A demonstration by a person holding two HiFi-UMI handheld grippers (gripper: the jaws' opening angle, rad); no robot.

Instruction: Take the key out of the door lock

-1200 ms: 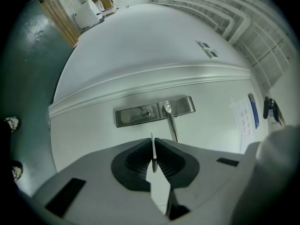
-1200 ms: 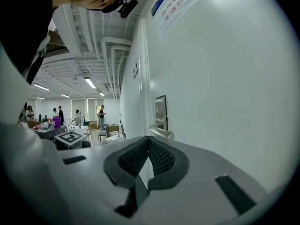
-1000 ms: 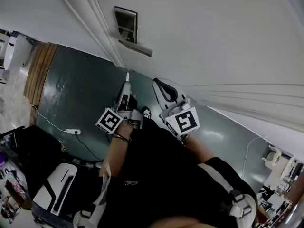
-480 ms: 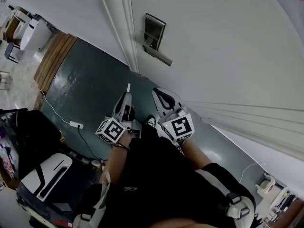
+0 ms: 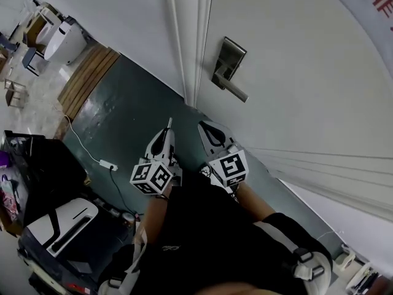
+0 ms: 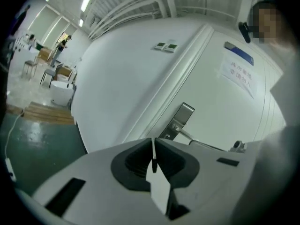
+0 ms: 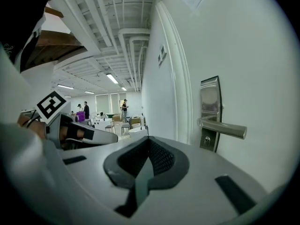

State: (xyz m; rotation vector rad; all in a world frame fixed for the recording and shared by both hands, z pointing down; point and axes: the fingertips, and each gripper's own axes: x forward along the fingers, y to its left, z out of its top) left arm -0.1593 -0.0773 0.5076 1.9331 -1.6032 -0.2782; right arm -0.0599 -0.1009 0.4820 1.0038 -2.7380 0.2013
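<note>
White door (image 5: 295,48) | left gripper (image 5: 169,123) jaws seemingly together | right gripper (image 5: 202,125) jaws together

It was a big open-plan workspace, part office, part lab. Bare pipes (image 7: 125,36) and strip lights (image 7: 111,78) ran under an unfinished white ceiling. Chairs (image 6: 49,74) stood far off, and people (image 7: 124,106) stood among the furniture at the far end. The glossy green floor (image 5: 116,115) had a power strip (image 5: 108,165) lying on it. A white door (image 5: 295,54) carried a lever handle (image 5: 231,85) and a printed notice (image 6: 239,71); switches (image 6: 166,46) sat on the wall.
</note>
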